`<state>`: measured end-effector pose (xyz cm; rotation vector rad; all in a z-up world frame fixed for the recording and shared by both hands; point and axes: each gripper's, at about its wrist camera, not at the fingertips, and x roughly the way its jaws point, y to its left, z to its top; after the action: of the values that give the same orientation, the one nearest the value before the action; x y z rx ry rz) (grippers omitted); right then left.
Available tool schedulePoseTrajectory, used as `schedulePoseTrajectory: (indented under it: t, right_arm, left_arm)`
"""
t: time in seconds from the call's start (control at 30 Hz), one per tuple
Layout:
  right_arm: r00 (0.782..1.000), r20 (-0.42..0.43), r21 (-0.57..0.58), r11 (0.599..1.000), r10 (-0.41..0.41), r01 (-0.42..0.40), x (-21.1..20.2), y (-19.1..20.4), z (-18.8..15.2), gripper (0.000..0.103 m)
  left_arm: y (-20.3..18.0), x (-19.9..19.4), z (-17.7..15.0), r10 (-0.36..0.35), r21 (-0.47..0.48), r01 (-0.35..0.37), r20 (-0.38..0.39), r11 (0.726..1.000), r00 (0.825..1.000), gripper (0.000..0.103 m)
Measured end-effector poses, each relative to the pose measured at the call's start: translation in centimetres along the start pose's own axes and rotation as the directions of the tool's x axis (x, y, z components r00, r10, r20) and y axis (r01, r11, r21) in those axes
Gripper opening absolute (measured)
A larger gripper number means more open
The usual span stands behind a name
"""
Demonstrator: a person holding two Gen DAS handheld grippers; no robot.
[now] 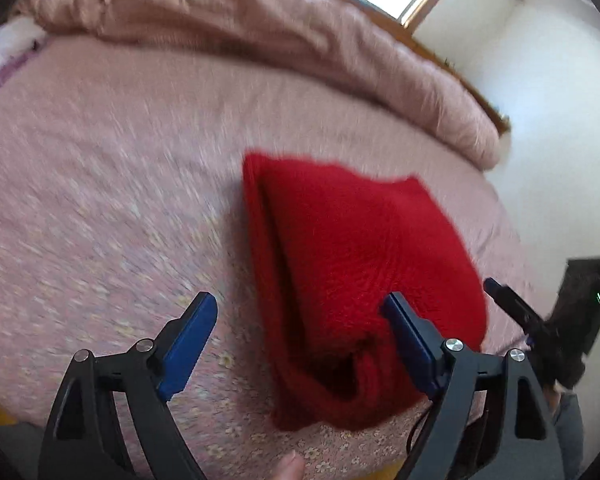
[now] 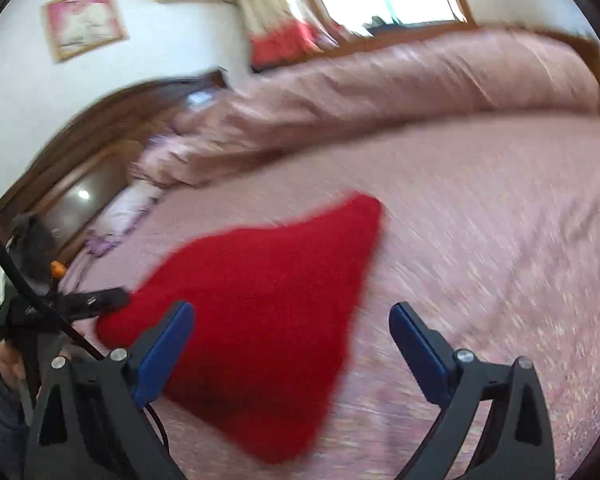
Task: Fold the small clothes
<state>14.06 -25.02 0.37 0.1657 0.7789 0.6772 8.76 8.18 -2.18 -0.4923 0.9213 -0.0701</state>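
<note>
Red knit garment [image 1: 352, 264] folded on pink bedsheet [image 1: 100, 184].

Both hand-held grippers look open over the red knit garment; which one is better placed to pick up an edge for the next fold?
Left, probably. The left hand-held gripper has the red knit garment partly between its open fingers, at the near edge. The right hand-held gripper also stands open, the garment's edge between its fingers.

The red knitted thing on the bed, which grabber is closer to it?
Hard to call; both are close. The left gripper is open with one finger over the red knitted garment's near end. The right gripper is open too, above its other side. Neither holds it.
</note>
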Motion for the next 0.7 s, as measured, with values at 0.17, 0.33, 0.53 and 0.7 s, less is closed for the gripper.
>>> schedulePoseTrajectory:
  t: [0.17,0.33,0.53,0.7]
  right_arm:
    - [0.948,-0.081,0.298,0.916,0.306,-0.270,3.5,-6.3,-1.0,0.100]
    - [0.827,-0.063,0.471,0.747,0.558,-0.469,5.7,-7.4,-1.4,0.101]
    - [0.850,-0.195,0.377,0.837,0.489,-0.395,7.4,-4.2,-1.7,0.103]
    - [0.863,-0.156,0.381,0.836,0.480,-0.395,9.1,-3.5,-0.9,0.102]
  left_arm:
    - [2.7,4.5,-1.5,-0.197,-0.250,0.179,-0.053,0.952,0.979,0.100]
    - [3.1,4.1,-1.9,-0.271,-0.267,0.247,-0.055,0.931,0.961,0.099]
    - [0.5,6.0,-2.0,-0.356,-0.192,0.327,-0.143,0.925,0.923,0.094]
    - [1.5,6.3,-1.5,-0.411,-0.267,0.371,-0.109,0.889,0.905,0.087]
